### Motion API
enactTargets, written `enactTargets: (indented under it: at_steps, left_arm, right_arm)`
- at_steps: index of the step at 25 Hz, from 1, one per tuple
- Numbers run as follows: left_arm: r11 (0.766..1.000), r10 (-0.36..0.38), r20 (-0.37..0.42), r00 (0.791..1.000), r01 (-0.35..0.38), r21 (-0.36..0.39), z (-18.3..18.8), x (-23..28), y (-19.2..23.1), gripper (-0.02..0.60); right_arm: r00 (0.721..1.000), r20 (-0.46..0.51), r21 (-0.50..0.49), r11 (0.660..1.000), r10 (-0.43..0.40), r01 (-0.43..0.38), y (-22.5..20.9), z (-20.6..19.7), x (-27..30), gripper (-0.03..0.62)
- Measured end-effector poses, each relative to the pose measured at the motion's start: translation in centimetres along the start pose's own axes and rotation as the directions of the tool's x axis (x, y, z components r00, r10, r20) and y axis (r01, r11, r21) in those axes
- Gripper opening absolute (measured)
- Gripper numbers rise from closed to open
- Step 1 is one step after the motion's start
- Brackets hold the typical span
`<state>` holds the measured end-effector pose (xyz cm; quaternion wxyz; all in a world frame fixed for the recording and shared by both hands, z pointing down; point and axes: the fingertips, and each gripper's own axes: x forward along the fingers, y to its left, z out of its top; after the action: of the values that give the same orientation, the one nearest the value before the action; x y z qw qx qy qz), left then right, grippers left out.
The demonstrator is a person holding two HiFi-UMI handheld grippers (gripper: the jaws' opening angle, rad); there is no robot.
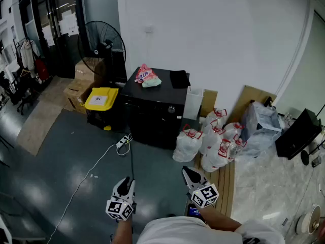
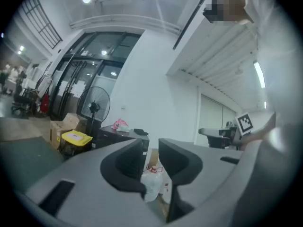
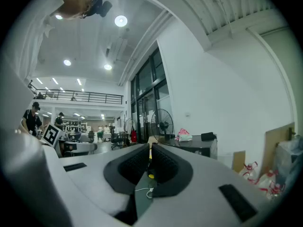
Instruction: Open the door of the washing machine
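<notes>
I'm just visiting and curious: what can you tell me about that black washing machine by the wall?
The washing machine is a boxy unit, black all over, its front slightly shiny. It stands upright on the grey floor, back to the white wall. A small round knob shows near the front's upper right; the front looks shut. A pink packet and a black cloth lie on top. A yellow-lidded bin stands at its left, white bags at its right.

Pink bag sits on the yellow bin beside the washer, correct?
Not quite. The head view shows the pink bag lying on top of the washer, not on the yellow bin. The bin does stand beside the washer.
</notes>
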<state>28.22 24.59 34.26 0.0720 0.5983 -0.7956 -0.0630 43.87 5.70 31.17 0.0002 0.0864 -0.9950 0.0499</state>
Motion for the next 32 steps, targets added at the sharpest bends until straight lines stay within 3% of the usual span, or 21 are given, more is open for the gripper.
enactTargets:
  at_steps: [6, 10, 15, 32]
  left_arm:
    - [0.997, -0.038, 0.004, 0.999, 0.038, 0.062, 2.5, -0.9, -2.8, 0.106]
    - [0.999, -0.002, 0.034, 0.999, 0.001, 0.044, 3.5, -2.4, -3.0, 0.106]
    - [0.999, -0.011, 0.028, 1.0, 0.01, 0.047, 3.6, -1.5, -4.5, 0.106]
    - [0.998, -0.038, -0.028, 0.999, 0.039, 0.057, 2.7, -0.9, -8.8, 0.106]
  right_arm:
    - [0.999, 0.042, -0.016, 1.0, -0.025, 0.025, -1.0, 1.6, -2.0, 0.04]
    - [0.997, 0.079, -0.039, 0.999, 0.003, 0.0, 0.2, 2.3, -2.9, 0.04]
    - [0.995, -0.016, -0.059, 0.993, 0.103, -0.103, 0.4, 1.0, -2.8, 0.04]
    - [0.999, 0.011, 0.013, 0.998, 0.053, -0.053, -2.5, 0.0, -5.9, 0.041]
